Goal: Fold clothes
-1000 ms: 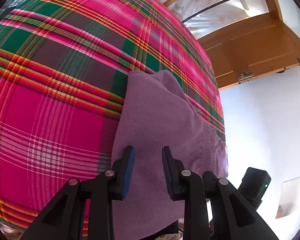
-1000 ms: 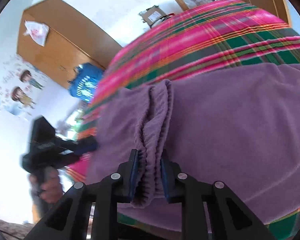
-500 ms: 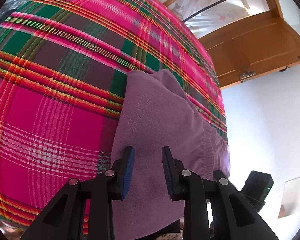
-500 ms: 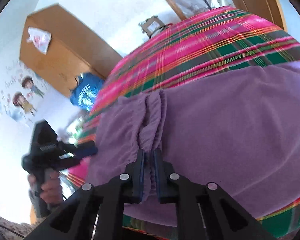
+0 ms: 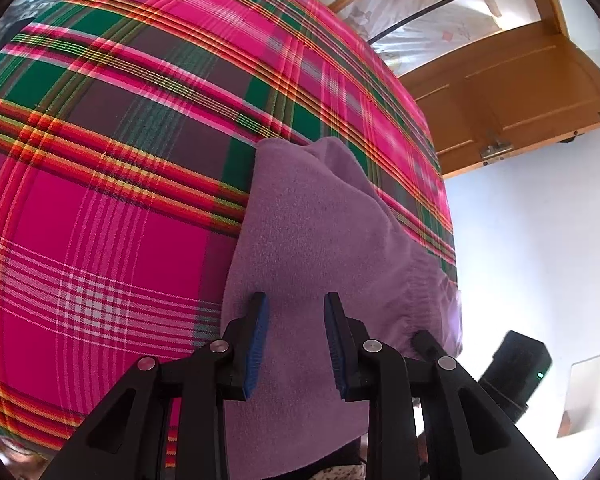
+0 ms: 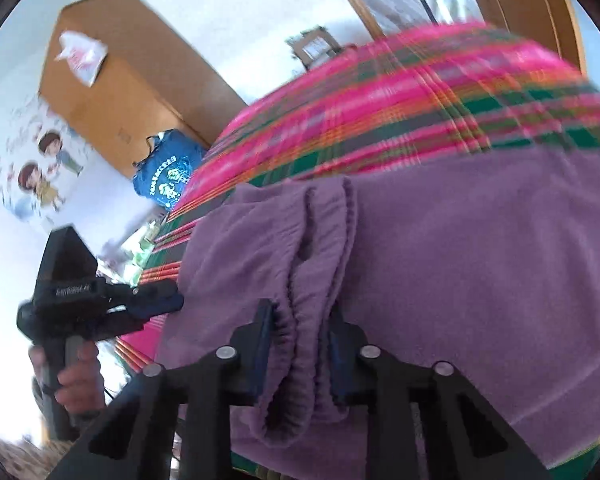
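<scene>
1. Left wrist view: my left gripper [image 5: 296, 340] sits at lower centre, its jaws apart over the purple garment [image 5: 312, 240], with no cloth visibly pinched between the pads. The garment lies on the plaid cover [image 5: 112, 208], right of centre

2. Right wrist view: my right gripper [image 6: 300, 332] at lower centre has the gathered waistband [image 6: 320, 248] bunched between its jaws, which are opening, the pads apparently still touching cloth. To fold cleanly, I should reseat deeper on the band and catch both layers before lifting

Purple fleece garment [image 5: 316, 240] folded on plaid cloth [image 5: 112, 208], elastic waistband [image 6: 320, 264] bunched.
</scene>
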Motion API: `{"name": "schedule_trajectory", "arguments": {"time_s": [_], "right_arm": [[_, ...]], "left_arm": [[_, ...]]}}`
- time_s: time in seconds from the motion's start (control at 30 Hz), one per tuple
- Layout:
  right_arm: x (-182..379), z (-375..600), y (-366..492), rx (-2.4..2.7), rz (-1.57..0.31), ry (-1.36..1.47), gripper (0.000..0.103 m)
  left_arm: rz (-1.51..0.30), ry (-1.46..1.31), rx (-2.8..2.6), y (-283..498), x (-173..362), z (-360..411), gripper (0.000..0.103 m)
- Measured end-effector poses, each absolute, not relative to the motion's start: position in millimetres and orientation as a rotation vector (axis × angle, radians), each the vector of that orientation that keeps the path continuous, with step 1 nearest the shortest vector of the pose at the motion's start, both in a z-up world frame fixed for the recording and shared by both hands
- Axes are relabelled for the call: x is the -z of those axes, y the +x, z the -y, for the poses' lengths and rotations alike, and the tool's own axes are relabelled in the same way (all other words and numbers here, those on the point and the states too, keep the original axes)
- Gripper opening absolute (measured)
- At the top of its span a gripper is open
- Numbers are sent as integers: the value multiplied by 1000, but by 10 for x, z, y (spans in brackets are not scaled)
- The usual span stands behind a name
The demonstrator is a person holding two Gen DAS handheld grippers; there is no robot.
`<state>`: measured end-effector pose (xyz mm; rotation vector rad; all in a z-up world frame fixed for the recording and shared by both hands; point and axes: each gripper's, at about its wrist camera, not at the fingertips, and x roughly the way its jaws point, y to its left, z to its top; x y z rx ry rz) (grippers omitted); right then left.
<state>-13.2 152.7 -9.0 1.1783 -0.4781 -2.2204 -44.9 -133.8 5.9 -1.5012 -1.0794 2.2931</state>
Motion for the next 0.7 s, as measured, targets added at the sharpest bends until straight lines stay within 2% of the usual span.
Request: {"name": "schedule_trajectory", "arguments": {"time_s": [0.3, 0.47, 0.7], "right_arm": [[-33, -1678, -42, 2246, 535, 1175, 19], [152, -1664, -100, 2280, 490, 1249, 20], [67, -1635, -34, 2330, 419, 1203, 20]], "left_arm": [[1058, -1483, -2297, -464, -99, 1320, 29], [1041, -1473, -2323, -431, -106, 1330, 29], [1027, -1464, -2349, -387, -102, 1360, 29]]}}
